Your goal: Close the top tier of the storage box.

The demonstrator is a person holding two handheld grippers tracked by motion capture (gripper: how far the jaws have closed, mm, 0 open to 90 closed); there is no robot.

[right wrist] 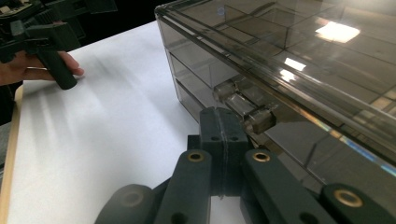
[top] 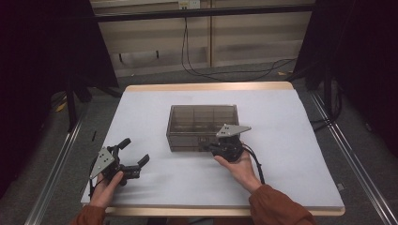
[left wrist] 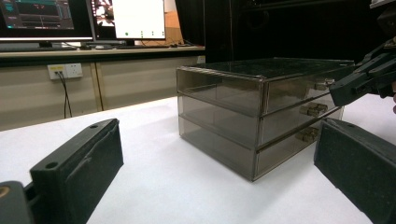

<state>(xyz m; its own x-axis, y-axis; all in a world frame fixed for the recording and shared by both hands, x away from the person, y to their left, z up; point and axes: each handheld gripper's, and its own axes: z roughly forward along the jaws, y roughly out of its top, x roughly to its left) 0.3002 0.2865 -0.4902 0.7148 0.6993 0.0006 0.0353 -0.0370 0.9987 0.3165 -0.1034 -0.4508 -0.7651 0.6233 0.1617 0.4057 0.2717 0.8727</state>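
high: overhead, forward-down | claw cams: low, close | shared: drawer box (top: 202, 126)

A white sheet (top: 291, 154) covers the wooden table (top: 206, 86), whose pale edge shows along the far side; beyond it lies grey floor with black cables (top: 225, 72) looping across it, and a beige panelled wall (top: 159, 42) behind; a metal rail (top: 56, 164) runs along the floor at the left (another at the right (top: 356, 154)); in the left gripper view, monitors (left wrist: 84, 18) stand on a long shelf, one showing a white window; below them sits a wall socket (left wrist: 65, 71) with a cable hanging from it.
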